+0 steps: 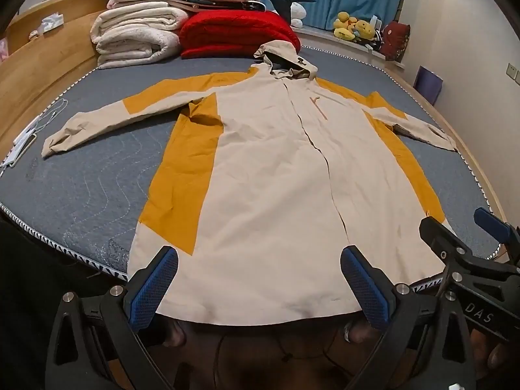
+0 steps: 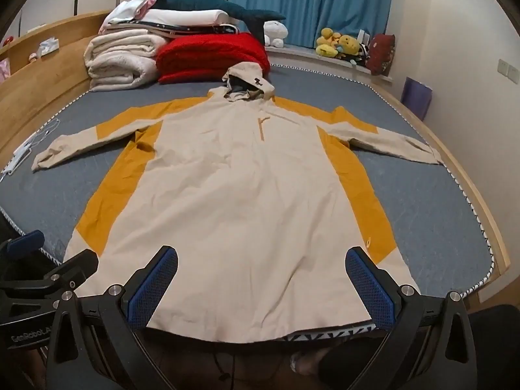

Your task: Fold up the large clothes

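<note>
— Are they gripping anything?
— No. The left gripper (image 1: 260, 287) and right gripper (image 2: 261, 287) both gape wide, empty, above the hem.
— And the jacket (image 1: 276, 175)?
— Spread flat on the bed (image 1: 81, 175), sleeves out, hood farthest away.

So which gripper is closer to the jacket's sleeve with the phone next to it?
Left. The left gripper sits on that sleeve's side; the right gripper is farther over.

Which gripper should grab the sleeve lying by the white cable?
Left gripper, probably. That beige-and-mustard hooded jacket's sleeve stretches toward the left side, nearer it than the right gripper. Both are open.
</note>
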Demonstrator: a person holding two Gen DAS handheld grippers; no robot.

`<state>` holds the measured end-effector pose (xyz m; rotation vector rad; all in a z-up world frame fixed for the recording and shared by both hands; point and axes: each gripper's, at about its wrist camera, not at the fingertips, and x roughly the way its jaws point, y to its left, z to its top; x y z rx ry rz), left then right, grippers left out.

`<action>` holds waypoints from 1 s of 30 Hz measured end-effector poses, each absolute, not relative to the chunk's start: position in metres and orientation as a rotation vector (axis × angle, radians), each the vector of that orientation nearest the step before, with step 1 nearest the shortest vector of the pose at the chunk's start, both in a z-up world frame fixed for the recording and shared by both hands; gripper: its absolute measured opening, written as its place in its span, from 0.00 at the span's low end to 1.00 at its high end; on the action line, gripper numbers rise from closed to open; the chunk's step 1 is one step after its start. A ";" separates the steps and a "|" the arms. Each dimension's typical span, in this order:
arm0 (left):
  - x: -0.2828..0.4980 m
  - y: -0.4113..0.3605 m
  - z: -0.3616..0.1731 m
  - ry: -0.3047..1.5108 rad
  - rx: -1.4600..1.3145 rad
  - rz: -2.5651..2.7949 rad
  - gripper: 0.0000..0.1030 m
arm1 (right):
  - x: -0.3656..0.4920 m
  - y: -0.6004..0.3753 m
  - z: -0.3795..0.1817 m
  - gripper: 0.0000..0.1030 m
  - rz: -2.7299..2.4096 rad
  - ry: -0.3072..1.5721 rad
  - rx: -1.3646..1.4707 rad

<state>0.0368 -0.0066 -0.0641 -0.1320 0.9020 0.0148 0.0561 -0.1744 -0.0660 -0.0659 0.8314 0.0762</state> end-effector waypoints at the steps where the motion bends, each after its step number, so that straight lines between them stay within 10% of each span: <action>1: 0.037 -0.007 -0.064 0.901 -0.131 0.016 0.97 | 0.056 -0.174 -0.067 0.99 0.076 0.833 -0.066; 30: 0.034 -0.009 -0.063 0.883 -0.123 0.003 0.97 | 0.053 -0.174 -0.066 0.99 0.062 0.813 -0.096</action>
